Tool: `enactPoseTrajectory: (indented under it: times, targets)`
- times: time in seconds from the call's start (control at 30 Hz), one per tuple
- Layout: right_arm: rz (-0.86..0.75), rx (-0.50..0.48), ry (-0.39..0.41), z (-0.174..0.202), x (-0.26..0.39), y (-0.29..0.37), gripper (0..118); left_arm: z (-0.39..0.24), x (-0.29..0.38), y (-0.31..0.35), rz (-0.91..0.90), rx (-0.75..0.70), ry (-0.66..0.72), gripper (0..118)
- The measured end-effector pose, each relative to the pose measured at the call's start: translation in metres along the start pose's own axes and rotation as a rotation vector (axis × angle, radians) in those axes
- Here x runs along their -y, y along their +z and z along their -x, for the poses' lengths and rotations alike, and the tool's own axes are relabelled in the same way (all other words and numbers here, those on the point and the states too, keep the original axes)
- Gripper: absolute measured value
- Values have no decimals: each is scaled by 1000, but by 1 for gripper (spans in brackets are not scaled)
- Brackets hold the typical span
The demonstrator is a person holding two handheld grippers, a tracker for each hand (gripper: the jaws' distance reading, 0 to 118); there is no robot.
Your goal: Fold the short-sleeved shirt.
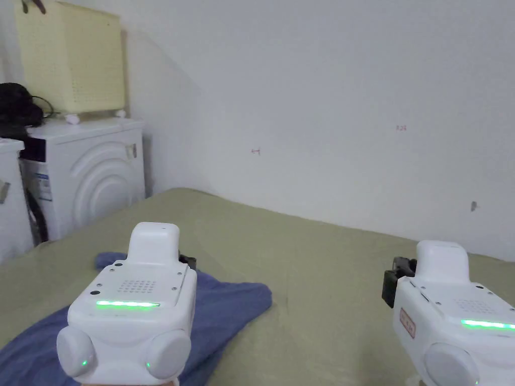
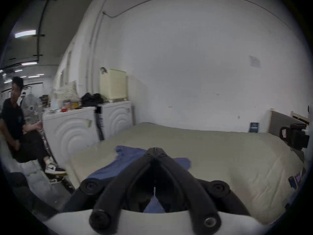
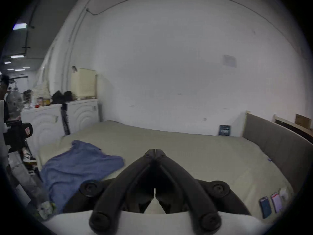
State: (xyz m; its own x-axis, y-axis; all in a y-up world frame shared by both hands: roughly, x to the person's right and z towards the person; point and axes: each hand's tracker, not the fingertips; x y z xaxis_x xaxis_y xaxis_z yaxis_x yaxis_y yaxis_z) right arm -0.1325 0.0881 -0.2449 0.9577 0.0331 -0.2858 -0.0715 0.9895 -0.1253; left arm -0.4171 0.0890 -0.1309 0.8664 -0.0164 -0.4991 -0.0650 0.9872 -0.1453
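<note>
A bed (image 3: 186, 147) with an olive-green cover carries a crumpled blue shirt (image 3: 79, 164); two phones (image 3: 271, 204) lie well apart from the shirt.

A bed with an olive-green cover (image 1: 327, 281) stands against a white wall (image 1: 327, 100). At its far left sit two white washing machines (image 2: 116, 116), a cream perforated box (image 1: 70, 55) on the nearer one. A person in dark clothes (image 2: 15, 120) sits beyond them, and two phones (image 3: 271, 204) lie near the bed's right edge.

Bedsheet (image 1: 327, 261) open right of shirt (image 1: 226, 306) (wall (image 1: 327, 100) bounds far edge)
</note>
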Motion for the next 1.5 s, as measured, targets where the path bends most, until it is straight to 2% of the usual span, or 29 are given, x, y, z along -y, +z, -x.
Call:
enactPoseTrajectory:
  times: [0.23, 0.43, 0.63, 0.77, 0.83, 0.9, 0.97, 1.03, 1.17, 1.2, 1.27, 1.3, 1.37, 1.5]
  targets:
    - [23, -233, -13, 90, 1, -13, 0, 79, 8, 25, 42, -161, 23, 0]
    - [53, -324, 30, 130, 15, -13, 0, 107, 16, 38, 63, -235, 11, 0]
    - [64, -327, 32, 124, 22, -16, 0, 104, 22, 30, 89, -233, 4, 0]
    - [69, -294, 28, 105, 23, -22, 0, 91, 23, 7, 115, -180, -27, 0]
    - [70, -266, 32, 93, 22, -24, 0, 87, 22, -14, 157, -108, -45, 0]
    - [64, -234, 31, 78, 23, -28, 0, 86, 20, -44, 191, 14, -53, 0]
    - [69, -204, 41, 61, 25, -32, 0, 84, 18, -83, 257, 45, -56, 0]
    - [75, -169, 59, 47, 28, -37, 0, 80, 13, -125, 342, 134, -70, 0]
    - [109, -81, 120, 21, 42, -54, 0, 54, 6, -222, 532, 277, -238, 0]
    - [131, -78, 111, 15, 46, -59, 0, 47, 6, -246, 592, 353, -241, 7]
    - [181, -74, 87, 5, 56, -68, 0, 35, 15, -290, 704, 543, -211, 95]
    - [196, -70, 85, 0, 61, -72, 0, 27, 23, -311, 763, 594, -195, 118]
    - [243, -49, 101, -7, 77, -80, 0, 11, 50, -343, 907, 622, -225, 118]
    - [357, -43, 82, -23, 105, -93, 0, -19, 100, -391, 1004, 499, -294, 118]
